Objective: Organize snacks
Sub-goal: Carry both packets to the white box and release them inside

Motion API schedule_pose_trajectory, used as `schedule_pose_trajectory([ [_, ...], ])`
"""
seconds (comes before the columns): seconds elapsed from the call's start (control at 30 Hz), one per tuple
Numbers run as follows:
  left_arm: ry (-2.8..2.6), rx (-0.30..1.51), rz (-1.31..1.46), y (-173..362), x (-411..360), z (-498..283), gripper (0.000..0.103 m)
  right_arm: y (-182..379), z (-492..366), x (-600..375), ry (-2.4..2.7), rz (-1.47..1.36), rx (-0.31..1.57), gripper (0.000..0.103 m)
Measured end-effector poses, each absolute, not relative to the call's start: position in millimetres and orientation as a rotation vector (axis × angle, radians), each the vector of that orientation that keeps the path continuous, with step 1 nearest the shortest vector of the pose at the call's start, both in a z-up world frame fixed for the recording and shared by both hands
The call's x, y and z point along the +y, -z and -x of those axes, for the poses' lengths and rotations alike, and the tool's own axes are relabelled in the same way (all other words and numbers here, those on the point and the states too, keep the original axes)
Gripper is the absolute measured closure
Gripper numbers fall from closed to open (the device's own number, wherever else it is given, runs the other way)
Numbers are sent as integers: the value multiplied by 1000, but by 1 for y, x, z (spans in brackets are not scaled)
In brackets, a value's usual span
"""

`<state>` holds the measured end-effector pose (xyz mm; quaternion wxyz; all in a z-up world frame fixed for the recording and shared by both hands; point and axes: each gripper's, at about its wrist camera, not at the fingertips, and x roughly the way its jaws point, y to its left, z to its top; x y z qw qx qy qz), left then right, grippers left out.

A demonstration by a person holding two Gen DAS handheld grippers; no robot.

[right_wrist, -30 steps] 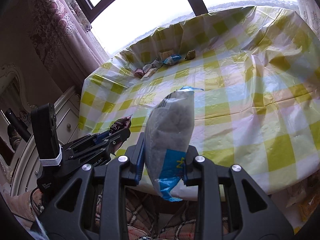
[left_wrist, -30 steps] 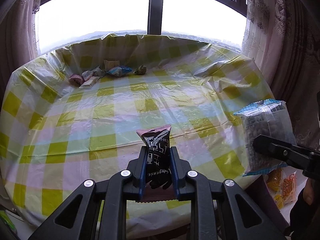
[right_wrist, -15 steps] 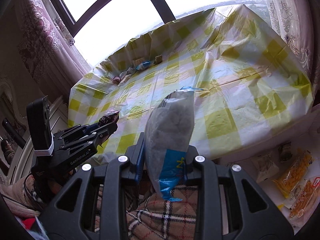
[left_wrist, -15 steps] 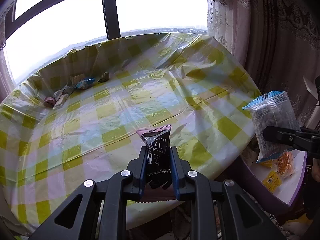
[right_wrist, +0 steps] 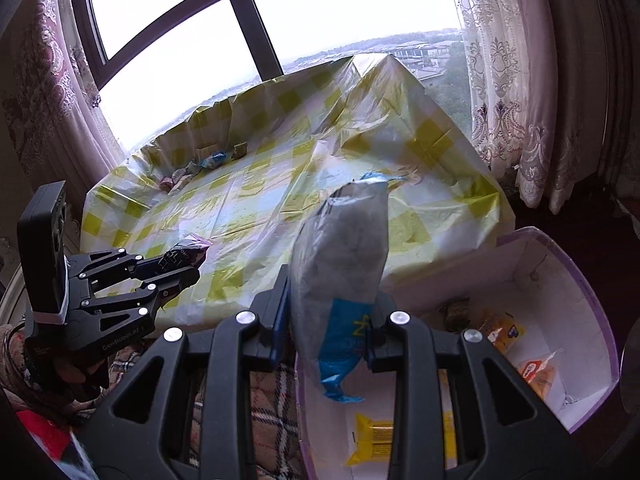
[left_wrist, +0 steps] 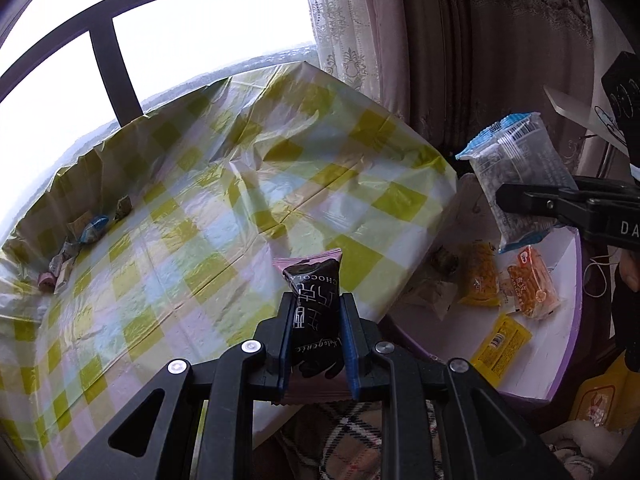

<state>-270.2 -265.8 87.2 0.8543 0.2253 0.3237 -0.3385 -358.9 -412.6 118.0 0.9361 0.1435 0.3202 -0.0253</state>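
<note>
The left tool [left_wrist: 314, 312] was clenched on a small black snack packet with pink crimped ends [left_wrist: 314, 300], held upright between its blue-lined fingers; the word "CHOCOLA" ran along the top of the black panel, large white characters sat below it, and a looping script lower down was too cramped to read. On the side of that tool, seen from the right wrist view, "GenRobot.AI" was printed in pale letters.

The right tool [right_wrist: 328, 316] was clamped around a clear plastic bag of dark grey nuts or beans with blue sealed ends [right_wrist: 340, 248], which stood up and leaned a little. A barcode showed near its top in the left wrist view. The letters "DA" were all that showed on that tool's arm.

Both packets hung over the near edge of the tabletop covered in a yellow-and-white checked plastic cloth [left_wrist: 248, 184], the bag just above a white box with a purple rim [right_wrist: 592, 280]. In the box lay an orange packet with a red-and-white label [left_wrist: 532, 280], a yellow packet of snacks [left_wrist: 482, 276] and a flat yellow sachet with a barcode [left_wrist: 500, 338]; their print was too small to read. A cluster of small wrapped sweets [left_wrist: 86, 232] lay far off by the window.
</note>
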Motion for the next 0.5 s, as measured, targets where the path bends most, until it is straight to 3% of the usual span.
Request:
schedule_pose_trajectory([
  [0.5, 945, 685, -673, -65, -357, 323, 81, -110, 395, -464, 255, -106, 746, 69],
])
